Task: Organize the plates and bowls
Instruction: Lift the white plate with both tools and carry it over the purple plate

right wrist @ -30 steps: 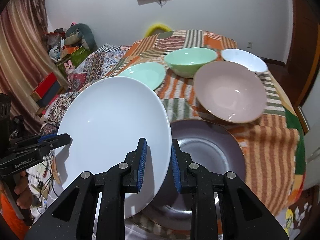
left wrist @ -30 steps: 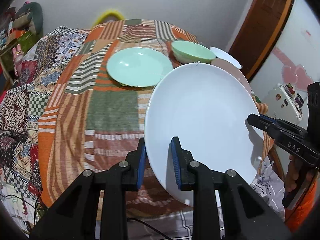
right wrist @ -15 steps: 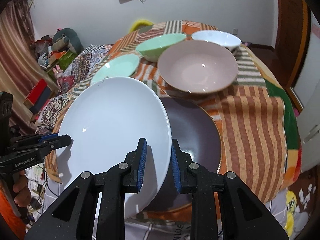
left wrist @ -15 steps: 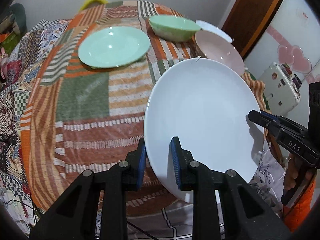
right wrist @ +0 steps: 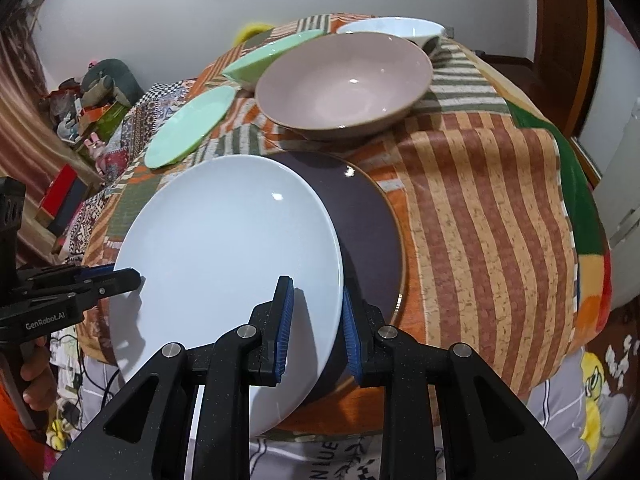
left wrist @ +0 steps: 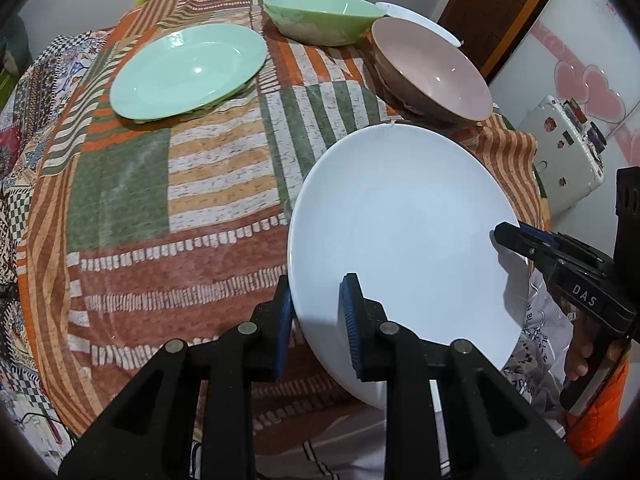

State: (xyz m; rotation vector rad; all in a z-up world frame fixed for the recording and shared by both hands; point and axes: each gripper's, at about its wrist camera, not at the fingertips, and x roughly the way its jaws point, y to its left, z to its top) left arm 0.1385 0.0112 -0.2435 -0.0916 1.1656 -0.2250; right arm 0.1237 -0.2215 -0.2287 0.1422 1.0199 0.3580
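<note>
- One white plate (left wrist: 404, 236) is held tilted above the near edge of the counter (left wrist: 168, 184), which is draped in a striped patchwork cloth.
- The left gripper (left wrist: 316, 320) has its blue-padded fingers narrowed onto the plate's near-left rim, one pad on each face.
- The right gripper (right wrist: 316, 320) clamps the opposite rim of the same white plate (right wrist: 228, 264) in the same way, rim between its pads.
- Each gripper also shows in the other's view: the right gripper (left wrist: 508, 238) touches the plate's right edge, the left gripper (right wrist: 128, 278) its left edge.
- One dark purple plate (right wrist: 368, 236) lies flat on the counter at the near edge; the white plate overlaps it from the left and hides part of it. Whether the two touch I cannot tell.
- One pink bowl (right wrist: 344, 84) sits upright just behind the dark plate, toward the counter's right side; it also shows in the left wrist view (left wrist: 432, 76).
- One green plate (left wrist: 188, 70) lies flat toward the far left of the counter, well apart from the white plate.
- One green bowl (left wrist: 324, 18) stands at the far edge, just beside the pink bowl.
- One white bowl (right wrist: 392, 26) stands at the far right corner, behind the pink bowl.
- Count: three plates (white, dark purple, green) and three bowls (pink, green, white).
</note>
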